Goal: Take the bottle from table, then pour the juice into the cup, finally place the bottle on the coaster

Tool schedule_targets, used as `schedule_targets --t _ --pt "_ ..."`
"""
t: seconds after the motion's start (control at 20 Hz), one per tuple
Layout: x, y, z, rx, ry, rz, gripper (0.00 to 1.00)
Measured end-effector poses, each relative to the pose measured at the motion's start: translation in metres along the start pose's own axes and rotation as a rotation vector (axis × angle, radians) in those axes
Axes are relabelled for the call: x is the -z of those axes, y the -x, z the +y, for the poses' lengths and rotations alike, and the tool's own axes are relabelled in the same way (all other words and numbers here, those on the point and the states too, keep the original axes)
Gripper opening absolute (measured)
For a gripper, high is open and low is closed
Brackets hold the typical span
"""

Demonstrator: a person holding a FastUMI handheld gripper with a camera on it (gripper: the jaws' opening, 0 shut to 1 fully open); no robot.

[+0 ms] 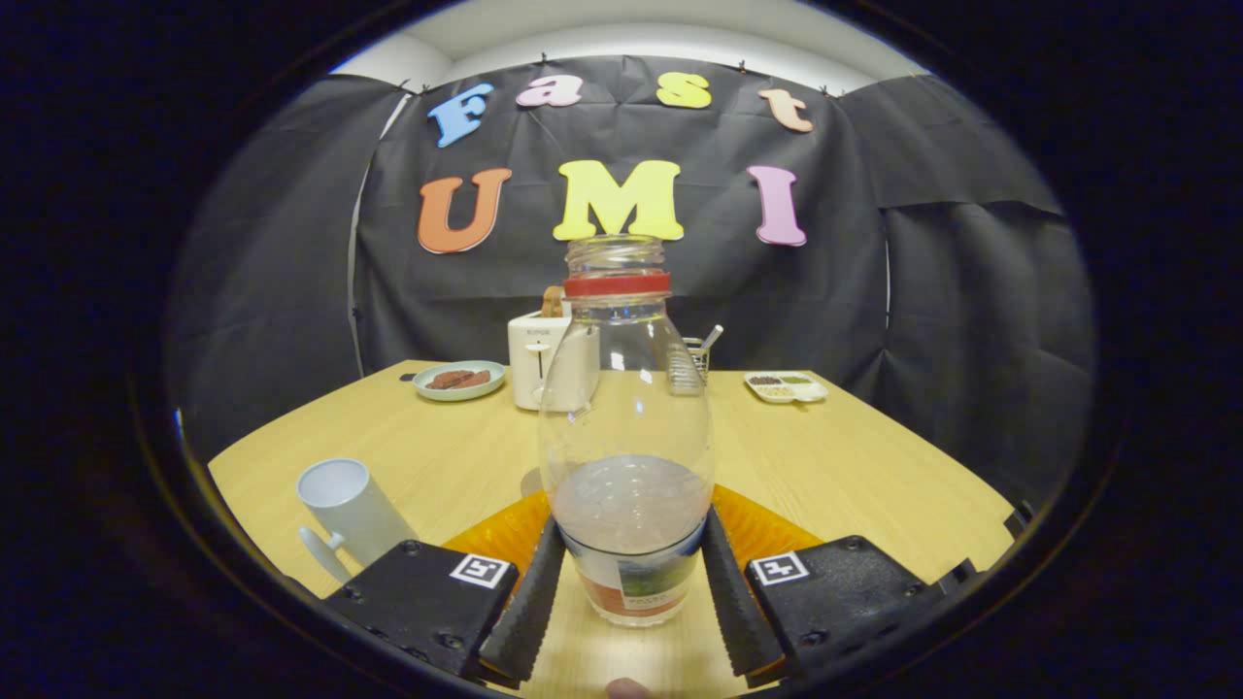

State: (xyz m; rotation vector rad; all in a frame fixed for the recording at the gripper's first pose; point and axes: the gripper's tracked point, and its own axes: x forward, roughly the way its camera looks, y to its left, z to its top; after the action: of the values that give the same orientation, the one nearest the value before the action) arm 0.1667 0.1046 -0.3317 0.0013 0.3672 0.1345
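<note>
A clear plastic bottle [626, 388] with a red neck ring and no cap stands upright between my fingers, a little pale liquid in its lower part. My gripper [633, 529] is shut on the bottle, one black finger pad [532, 602] against each side just above the label. An orange coaster [767, 529] lies on the table right behind the bottle's base and the fingertips; I cannot tell whether the bottle rests on anything. A pale grey cup [345, 505] with a handle stands to the left of my left finger, mouth up.
The wooden table [855, 456] stretches ahead. At its far side stand a white toaster [544, 359], a green plate with brown food [458, 380], a wire holder with a utensil [694, 359] and a white compartment dish [787, 386].
</note>
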Motion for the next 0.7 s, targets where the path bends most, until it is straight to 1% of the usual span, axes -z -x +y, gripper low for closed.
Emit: schedule_targets --t 0.15,0.4,0.7 --pt "-0.017 0.003 0.014 -0.016 0.096 -0.012 0.75" --pt "-0.039 0.003 0.035 0.000 0.355 -0.034 0.75" --pt "-0.035 -0.013 0.051 0.035 0.651 -0.010 0.75"
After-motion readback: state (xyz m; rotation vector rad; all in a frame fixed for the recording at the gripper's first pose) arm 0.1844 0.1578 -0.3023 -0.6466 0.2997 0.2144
